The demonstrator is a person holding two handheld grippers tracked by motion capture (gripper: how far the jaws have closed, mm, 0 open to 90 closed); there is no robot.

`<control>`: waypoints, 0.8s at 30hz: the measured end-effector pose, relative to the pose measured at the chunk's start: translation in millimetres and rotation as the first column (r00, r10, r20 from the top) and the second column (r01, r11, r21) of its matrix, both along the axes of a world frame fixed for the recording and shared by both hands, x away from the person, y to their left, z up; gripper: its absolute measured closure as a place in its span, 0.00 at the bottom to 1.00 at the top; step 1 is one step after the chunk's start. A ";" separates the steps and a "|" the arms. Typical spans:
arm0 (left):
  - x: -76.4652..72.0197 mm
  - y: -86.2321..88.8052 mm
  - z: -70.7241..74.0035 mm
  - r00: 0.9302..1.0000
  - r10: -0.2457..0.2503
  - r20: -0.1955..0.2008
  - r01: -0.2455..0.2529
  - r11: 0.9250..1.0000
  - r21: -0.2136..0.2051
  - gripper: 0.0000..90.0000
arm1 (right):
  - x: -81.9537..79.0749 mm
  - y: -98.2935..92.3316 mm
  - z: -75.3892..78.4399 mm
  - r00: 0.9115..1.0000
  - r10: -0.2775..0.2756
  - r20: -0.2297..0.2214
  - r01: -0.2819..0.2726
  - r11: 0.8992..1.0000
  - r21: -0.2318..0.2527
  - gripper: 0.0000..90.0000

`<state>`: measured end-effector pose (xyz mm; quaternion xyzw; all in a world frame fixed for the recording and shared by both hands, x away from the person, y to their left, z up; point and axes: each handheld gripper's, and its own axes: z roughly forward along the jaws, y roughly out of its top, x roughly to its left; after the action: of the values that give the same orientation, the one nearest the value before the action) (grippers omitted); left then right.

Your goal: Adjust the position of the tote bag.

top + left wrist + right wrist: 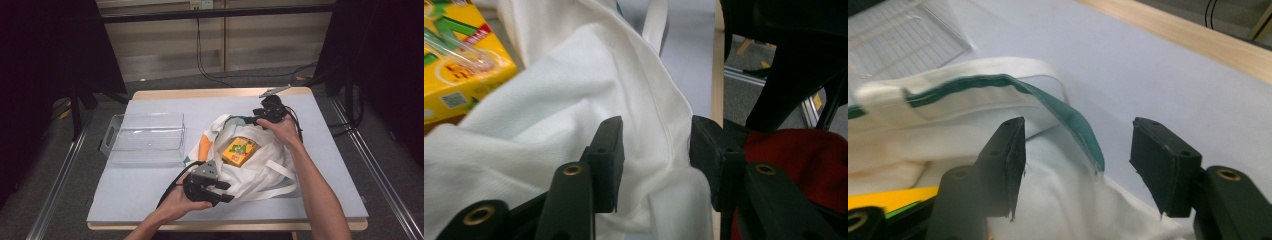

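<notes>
A white cloth tote bag (260, 167) with a green-trimmed rim lies open in the middle of the table. A yellow carton (239, 151) rests in its mouth. My left gripper (226, 192) is at the bag's near edge. In the left gripper view its jaws (655, 135) stand apart with white cloth (574, 90) between them, and the pads do not press on it. The carton (459, 65) lies beyond at the upper left. My right gripper (254, 120) is at the bag's far rim, open (1078, 145), with the green-edged rim (1068, 117) loose between the jaws.
An empty clear plastic bin (147, 150) stands left of the bag on the pale blue mat (145, 190), and its corner (898, 35) appears in the right gripper view. The bag's straps (280, 170) trail to the right. Bare mat lies at the near left and far right.
</notes>
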<state>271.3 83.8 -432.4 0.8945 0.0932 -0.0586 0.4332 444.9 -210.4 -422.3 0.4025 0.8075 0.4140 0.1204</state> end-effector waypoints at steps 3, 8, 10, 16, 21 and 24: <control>2.6 5.6 5.3 1.000 0.028 -0.010 -0.029 0.999 -0.032 0.59 | -16.0 -5.8 7.4 0.999 0.018 0.032 -0.019 0.999 0.030 0.44; 4.9 10.6 16.4 0.999 0.045 0.003 -0.045 0.998 -0.038 0.57 | -40.6 -9.8 5.9 0.998 0.054 0.040 -0.056 0.997 0.051 0.48; 5.9 13.1 22.0 0.998 0.058 0.014 -0.057 0.997 -0.052 0.56 | -51.7 -11.3 6.1 0.996 0.072 0.057 -0.075 0.996 0.050 0.53; 17.1 30.1 34.4 0.989 0.144 0.028 -0.140 0.984 -0.111 0.57 | -77.1 -13.8 5.4 0.993 0.108 0.054 -0.110 0.993 0.043 0.57; 32.2 40.6 35.9 0.976 0.217 0.023 -0.214 0.972 -0.102 0.56 | -96.8 -18.4 4.5 0.991 0.121 0.058 -0.123 0.992 0.032 0.57; 40.7 39.8 33.0 0.970 0.239 0.038 -0.236 0.969 -0.070 0.55 | -110.3 -19.4 5.0 0.988 0.141 0.065 -0.144 0.989 0.031 0.57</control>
<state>312.0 123.7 -399.4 0.8635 0.1878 0.0112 0.4679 334.6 -229.8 -417.3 0.3327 0.8226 0.4482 0.1084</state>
